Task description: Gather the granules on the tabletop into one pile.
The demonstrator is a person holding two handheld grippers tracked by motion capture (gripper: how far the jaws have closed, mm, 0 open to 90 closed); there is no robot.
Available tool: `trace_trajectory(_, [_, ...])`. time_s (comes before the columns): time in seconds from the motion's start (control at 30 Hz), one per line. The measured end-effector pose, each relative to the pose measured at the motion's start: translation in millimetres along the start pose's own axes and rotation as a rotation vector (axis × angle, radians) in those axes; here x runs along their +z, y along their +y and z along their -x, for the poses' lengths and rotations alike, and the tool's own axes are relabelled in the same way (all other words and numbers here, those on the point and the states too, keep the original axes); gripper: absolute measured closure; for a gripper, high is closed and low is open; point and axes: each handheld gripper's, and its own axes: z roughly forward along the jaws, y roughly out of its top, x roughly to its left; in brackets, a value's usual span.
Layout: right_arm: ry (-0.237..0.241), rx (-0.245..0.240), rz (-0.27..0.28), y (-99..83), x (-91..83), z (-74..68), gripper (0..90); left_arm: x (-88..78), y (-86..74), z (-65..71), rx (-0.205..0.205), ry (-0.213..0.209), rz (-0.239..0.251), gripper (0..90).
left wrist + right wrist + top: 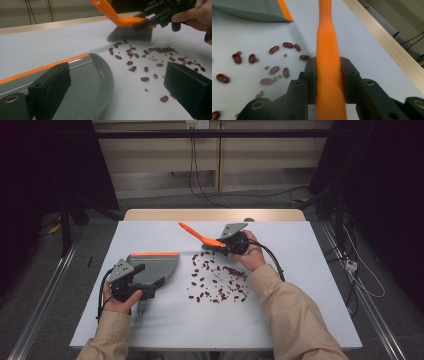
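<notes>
Nearest to us at about 7 o'clock on the table (280, 320), we've got the left gripper (145, 292) on the grey dustpan (157, 265). In the left gripper view its jaws stand wide, but we can't tell if they're actually pinching the dustpan's handle. The beans (217, 280) are scattered mid-table, around 3 o'clock of the pan. Further out at 12 o'clock of the beans, our right gripper (220, 246) is clamped tight on the orange-handled brush (200, 236), bristles down at the far edge of the beans.

Orange brush (200, 236) — dark-red beans (218, 281)
</notes>
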Motion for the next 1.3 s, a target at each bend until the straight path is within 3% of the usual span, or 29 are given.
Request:
trace_trajectory(0.3, [0.063,-0.055,-0.012,-3.8,-12.8,-14.5,71.3,0.1,-0.3,0.0,0.005,0.001,-0.006,7.0])
trace_trajectory(0.67, [0.127,-0.071,-0.009,-10.2,-31.5,-32.3,71.3,1.1,-0.8,0.0,0.006,0.005,-0.007,7.0])
trace_trajectory(1.1, [0.164,-0.083,0.006,-15.2,-45.2,-48.9,71.3,1.7,-0.8,0.1,0.014,0.004,-0.013,7.0])
trace_trajectory(1.3, [0.130,-0.072,0.050,-10.7,-51.2,-48.6,71.6,2.4,-0.8,0.9,0.015,0.003,-0.013,7.0])
